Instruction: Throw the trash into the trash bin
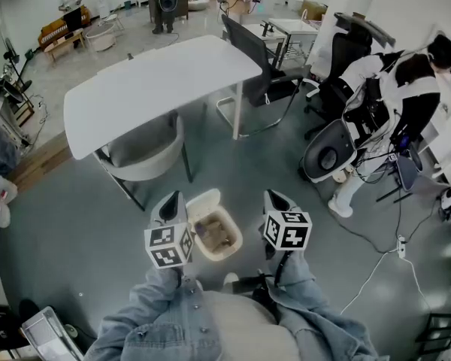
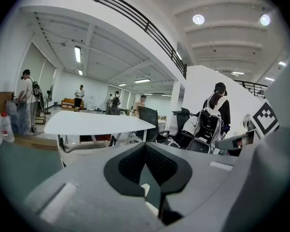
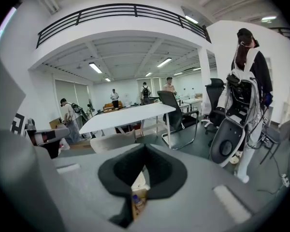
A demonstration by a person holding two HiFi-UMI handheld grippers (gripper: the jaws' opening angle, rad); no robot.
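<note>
The left gripper (image 1: 171,198) and right gripper (image 1: 275,197) are hanging closed and empty beside the open trash bin (image 1: 238,239), which is holding trash (image 1: 214,235); swinging either inward risks toppling it.

Centre of head view: trash bin (image 1: 201,201) was cream, litter (image 1: 214,234) inside brown. 
Upper centre: table (image 1: 135,96) was plain white. 
floor (image 1: 75,224) was dull grey-green. 
left gripper (image 1: 171,198) and right gripper (image 1: 277,198) were grey; pads (image 2: 130,166) black; cubes (image 1: 167,245) black-and-white squares. 
Bottom: sleeves (image 1: 146,314) were faded blue denim.

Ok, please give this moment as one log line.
left gripper: shut, empty | right gripper: shut, empty | trash bin: between them, trash inside
</note>
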